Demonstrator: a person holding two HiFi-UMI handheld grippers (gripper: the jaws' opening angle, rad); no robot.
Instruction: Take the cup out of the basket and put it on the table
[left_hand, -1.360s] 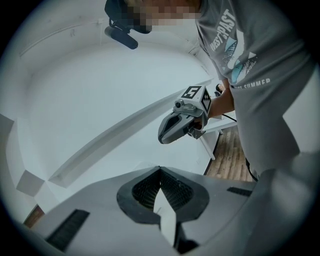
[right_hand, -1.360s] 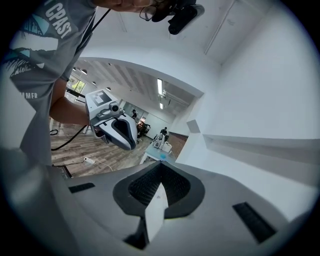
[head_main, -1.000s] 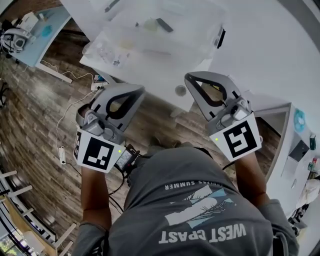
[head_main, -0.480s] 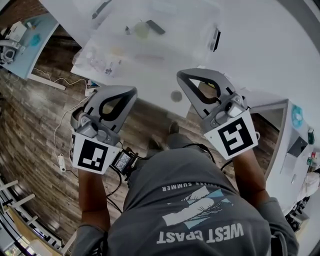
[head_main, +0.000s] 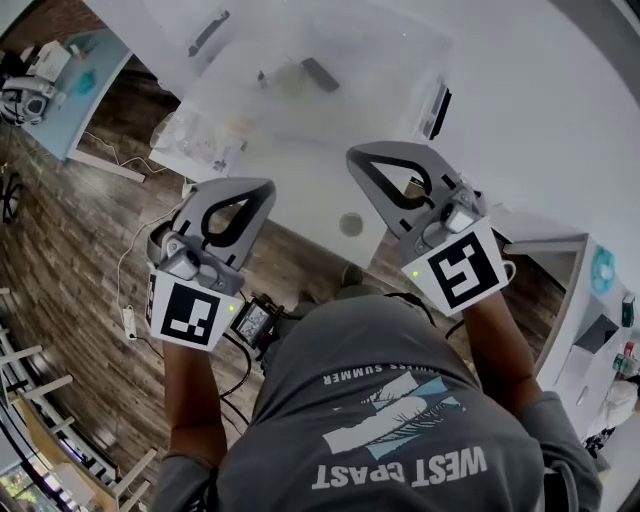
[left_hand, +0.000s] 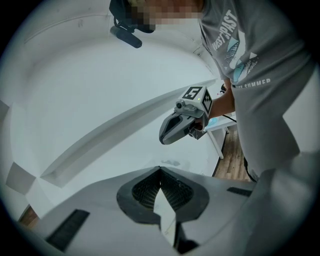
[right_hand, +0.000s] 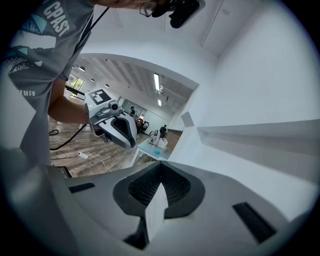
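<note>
Ahead of you the white table (head_main: 540, 120) fills the top of the head view, and the translucent basket (head_main: 380, 60) stands on it near the front edge, beyond both tools. Your left gripper (head_main: 262, 190) and right gripper (head_main: 358, 158) are held side by side at the table's near edge, above the wood floor (head_main: 80, 250), each with its jaws pressed together on nothing. Inside the basket a pale round shape, probably the cup (head_main: 290, 82), shows only dimly through the wall.

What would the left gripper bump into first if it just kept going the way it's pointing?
Probably the white table: the left gripper, jaws shut, points at its near edge. Depth is hard to judge; the clear basket sits farther back on it.
</note>
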